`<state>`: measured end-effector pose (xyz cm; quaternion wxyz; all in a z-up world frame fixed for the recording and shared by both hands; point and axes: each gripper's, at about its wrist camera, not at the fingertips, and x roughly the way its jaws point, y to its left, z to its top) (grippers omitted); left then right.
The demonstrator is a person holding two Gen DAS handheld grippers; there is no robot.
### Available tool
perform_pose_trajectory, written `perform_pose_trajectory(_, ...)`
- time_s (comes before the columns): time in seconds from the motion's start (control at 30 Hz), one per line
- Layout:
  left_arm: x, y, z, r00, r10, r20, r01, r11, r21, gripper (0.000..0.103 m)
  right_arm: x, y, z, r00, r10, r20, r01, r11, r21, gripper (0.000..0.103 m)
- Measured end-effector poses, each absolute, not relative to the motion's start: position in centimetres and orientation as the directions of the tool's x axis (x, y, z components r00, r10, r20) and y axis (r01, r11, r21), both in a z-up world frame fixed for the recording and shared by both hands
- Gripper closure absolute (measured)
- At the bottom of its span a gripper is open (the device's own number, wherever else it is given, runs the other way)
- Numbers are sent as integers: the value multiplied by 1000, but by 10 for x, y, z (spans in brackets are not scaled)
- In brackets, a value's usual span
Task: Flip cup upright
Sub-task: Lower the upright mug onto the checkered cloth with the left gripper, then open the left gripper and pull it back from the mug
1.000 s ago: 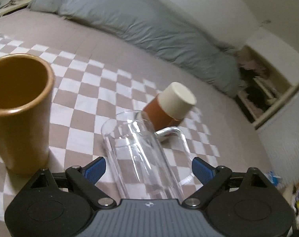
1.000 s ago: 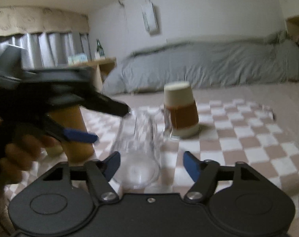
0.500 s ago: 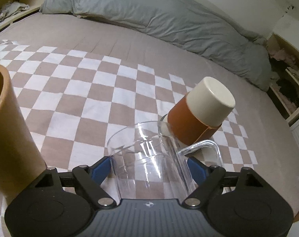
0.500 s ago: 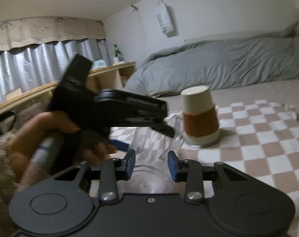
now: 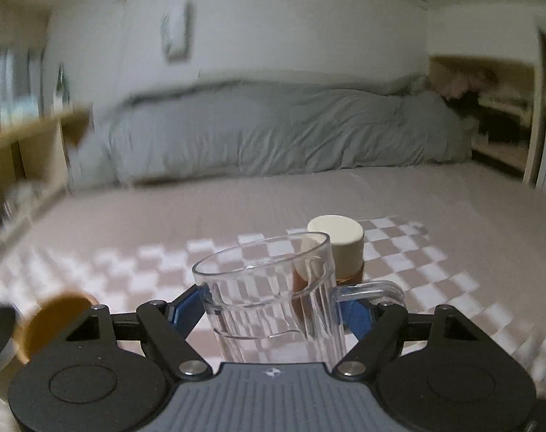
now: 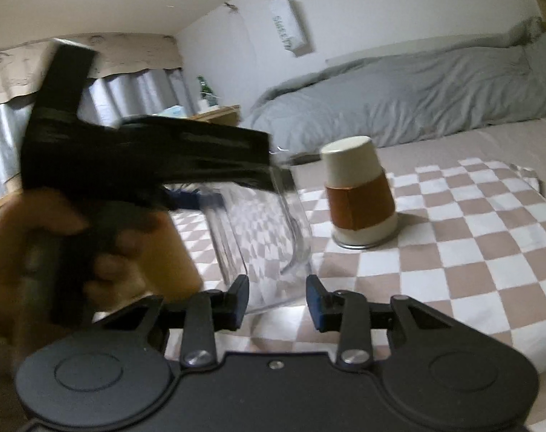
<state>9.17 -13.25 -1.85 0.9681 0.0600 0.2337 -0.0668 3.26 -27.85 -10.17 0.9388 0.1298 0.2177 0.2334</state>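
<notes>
My left gripper (image 5: 273, 309) is shut on a clear glass mug (image 5: 269, 298), its mouth up and its handle to the right. In the right wrist view the mug (image 6: 269, 244) hangs tilted in the left gripper (image 6: 201, 196), just above the checkered cloth (image 6: 453, 270). My right gripper (image 6: 276, 300) sits just under the mug's base, its fingers narrowly apart and holding nothing.
A cream and brown cup (image 6: 359, 198) stands upside down on the cloth; it also shows behind the mug in the left wrist view (image 5: 339, 241). An orange tumbler (image 5: 53, 320) stands upright at the left. A grey duvet (image 5: 273, 129) lies along the far wall.
My left gripper closed on the glass mug, lifted it and turned it mouth up. My right gripper narrowed, then drew back below the mug's base.
</notes>
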Motion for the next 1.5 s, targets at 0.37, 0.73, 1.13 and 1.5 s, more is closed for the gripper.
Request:
perform_pose_trajectory(0.37, 77, -132, -30, 932, -24, -361, 130, 954, 270, 22, 47, -257, -103, 799, 519, -304, -442, 849, 289, 66)
perform_pose_trajectory(0.73, 64, -124, -62, 956, -21, -292, 121, 936, 331, 20, 65, -228, -119, 765, 510, -394, -476, 859, 188, 70)
perform_pose_trajectory(1.13, 42, -118, -66, 964, -28, -265, 122, 931, 343, 13, 67, -223, -123, 768, 492, -411, -472, 868, 156, 70)
perform_pose_trajectory(1.5, 13, -112, -57, 975, -23, -221, 106, 923, 370, 16, 70, -230, -122, 779, 484, -398, -458, 873, 166, 69)
